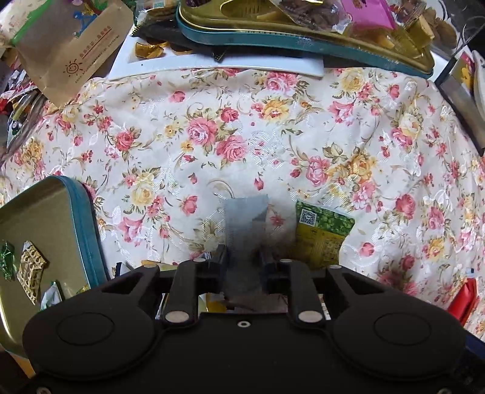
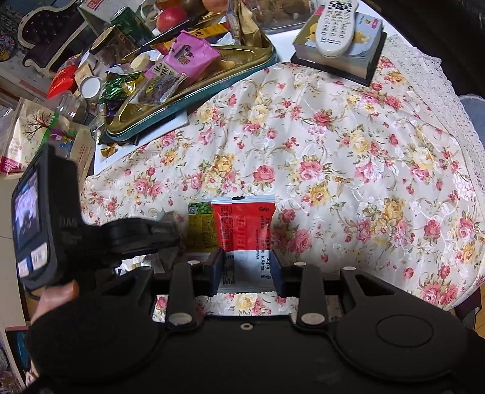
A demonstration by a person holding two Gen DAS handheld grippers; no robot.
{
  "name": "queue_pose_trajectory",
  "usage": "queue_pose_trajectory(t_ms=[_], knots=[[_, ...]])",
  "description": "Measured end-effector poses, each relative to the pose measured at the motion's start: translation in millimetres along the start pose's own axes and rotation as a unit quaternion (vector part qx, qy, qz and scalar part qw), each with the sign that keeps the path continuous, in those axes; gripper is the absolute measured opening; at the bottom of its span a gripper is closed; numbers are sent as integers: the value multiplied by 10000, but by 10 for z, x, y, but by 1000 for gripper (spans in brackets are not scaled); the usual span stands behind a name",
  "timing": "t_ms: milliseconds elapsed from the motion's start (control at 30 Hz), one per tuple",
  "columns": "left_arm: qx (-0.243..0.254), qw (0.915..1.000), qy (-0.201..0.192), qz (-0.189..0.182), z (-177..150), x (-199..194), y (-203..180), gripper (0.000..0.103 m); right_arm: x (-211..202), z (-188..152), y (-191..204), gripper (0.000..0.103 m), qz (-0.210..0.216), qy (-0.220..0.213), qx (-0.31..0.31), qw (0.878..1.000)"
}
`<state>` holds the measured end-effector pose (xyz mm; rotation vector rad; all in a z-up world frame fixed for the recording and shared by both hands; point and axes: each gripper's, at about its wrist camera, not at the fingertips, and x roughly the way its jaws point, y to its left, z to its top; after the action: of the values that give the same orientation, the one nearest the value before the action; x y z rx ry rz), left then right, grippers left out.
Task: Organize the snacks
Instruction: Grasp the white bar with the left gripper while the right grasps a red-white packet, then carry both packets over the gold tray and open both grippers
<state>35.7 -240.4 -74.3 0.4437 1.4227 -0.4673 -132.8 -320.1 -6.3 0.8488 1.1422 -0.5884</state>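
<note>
In the left wrist view my left gripper point(image 1: 244, 257) points down at the floral cloth, shut on a grey translucent packet point(image 1: 245, 218) that sticks out past its fingers. A green-and-yellow snack packet point(image 1: 324, 230) lies on the cloth just to its right. To the left is an open teal tin with a gold inside point(image 1: 45, 218), holding a few wrapped sweets. In the right wrist view my right gripper point(image 2: 247, 266) is shut on a red-and-white sachet point(image 2: 245, 227), held above the cloth. The green-and-yellow packet point(image 2: 198, 227) shows behind it.
A second teal and gold tin point(image 2: 194, 100), heaped with snacks, sits at the back on a white board. A remote point(image 2: 336, 24) lies on a small box at the back right. Paper bags point(image 1: 69, 51) and jars crowd the left. A gloved hand point(image 2: 75, 327) holds the left unit.
</note>
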Motion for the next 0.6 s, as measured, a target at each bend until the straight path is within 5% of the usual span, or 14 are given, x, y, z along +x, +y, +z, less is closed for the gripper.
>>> queue_pose_trajectory(t_ms=[333,600], knots=[[-246,9967,-614,-479,-369,-759,366,26,-189,-161,27,35,165,-374,-131,9991],[-322,9935,-1051,-291,-894,-1207,882,26,-410,-471,-43,35,242,-708,-405,9964]])
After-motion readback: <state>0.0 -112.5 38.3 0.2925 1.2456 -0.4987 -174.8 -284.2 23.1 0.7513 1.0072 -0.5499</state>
